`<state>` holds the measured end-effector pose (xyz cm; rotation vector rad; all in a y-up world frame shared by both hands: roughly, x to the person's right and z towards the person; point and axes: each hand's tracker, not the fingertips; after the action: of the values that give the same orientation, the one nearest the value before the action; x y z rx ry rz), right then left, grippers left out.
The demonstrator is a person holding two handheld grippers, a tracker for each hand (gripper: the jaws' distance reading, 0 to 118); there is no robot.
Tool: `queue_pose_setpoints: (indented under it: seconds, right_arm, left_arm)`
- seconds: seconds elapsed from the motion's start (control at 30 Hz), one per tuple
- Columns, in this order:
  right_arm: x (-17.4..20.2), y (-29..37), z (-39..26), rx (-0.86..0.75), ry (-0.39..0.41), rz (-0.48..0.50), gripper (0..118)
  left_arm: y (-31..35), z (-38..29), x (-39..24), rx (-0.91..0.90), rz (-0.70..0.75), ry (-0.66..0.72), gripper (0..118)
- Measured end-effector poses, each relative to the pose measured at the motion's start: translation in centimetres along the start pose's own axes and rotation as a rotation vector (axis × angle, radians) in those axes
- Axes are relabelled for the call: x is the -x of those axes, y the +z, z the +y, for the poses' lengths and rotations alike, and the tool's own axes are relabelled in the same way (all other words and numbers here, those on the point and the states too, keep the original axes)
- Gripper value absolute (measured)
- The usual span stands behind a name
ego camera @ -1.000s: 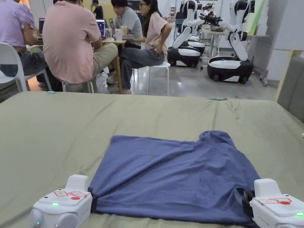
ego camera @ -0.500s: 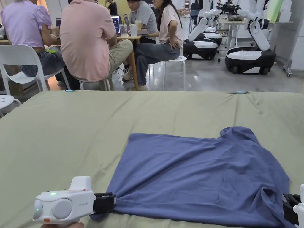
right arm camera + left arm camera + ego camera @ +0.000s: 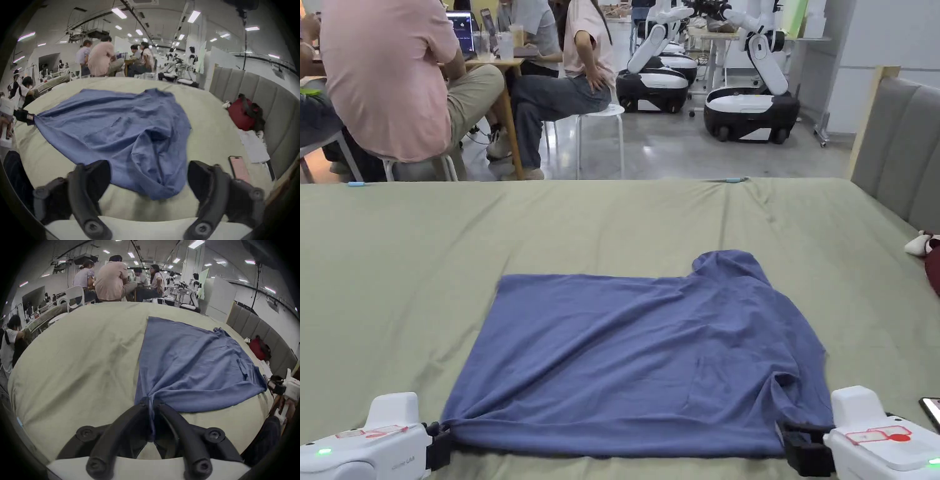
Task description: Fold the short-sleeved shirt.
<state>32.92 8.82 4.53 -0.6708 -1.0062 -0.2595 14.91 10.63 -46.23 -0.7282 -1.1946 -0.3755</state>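
Note:
A blue short-sleeved shirt [image 3: 637,350] lies spread on the green bed sheet [image 3: 612,219], one sleeve bunched at the far right. My left gripper [image 3: 444,435] sits at the shirt's near left corner. In the left gripper view, my left gripper [image 3: 150,400] has its jaws shut on a gathered pinch of that blue shirt [image 3: 186,363]. My right gripper [image 3: 786,439] rests at the near right corner. In the right gripper view, my right gripper [image 3: 146,165] holds its jaws wide apart, and the shirt's [image 3: 113,126] rumpled corner lies loose between them.
A phone [image 3: 239,168] lies on the sheet just right of my right gripper, with a red bag [image 3: 243,113] farther along the grey padded headboard [image 3: 900,144]. Beyond the bed's far edge several people sit at a table [image 3: 487,62]; white robots [image 3: 750,112] stand behind.
The head camera has swung, shifting the whole picture. My left gripper has rolled back to top-up, still holding the near left corner. My right gripper stays at the near right corner.

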Motion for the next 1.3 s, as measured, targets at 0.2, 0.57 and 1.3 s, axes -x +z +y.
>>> queue_pose_setpoints:
  seconds: [0.2,0.57,1.3]
  right_arm:
    - [-0.5,-3.0,-0.2,0.086,0.011,0.021,4]
    - [-5.1,0.6,4.1,-0.137,-0.158,-0.067,4]
    - [-5.0,-5.2,8.6,-0.097,-0.09,-0.115,83]
  left_arm:
    - [0.2,-0.3,-0.6,0.017,0.012,-0.01,3]
    - [-0.2,5.9,-1.8,-0.08,-0.003,0.022,3]
    - [-6.5,11.1,-6.0,-0.14,0.069,-0.048,88]
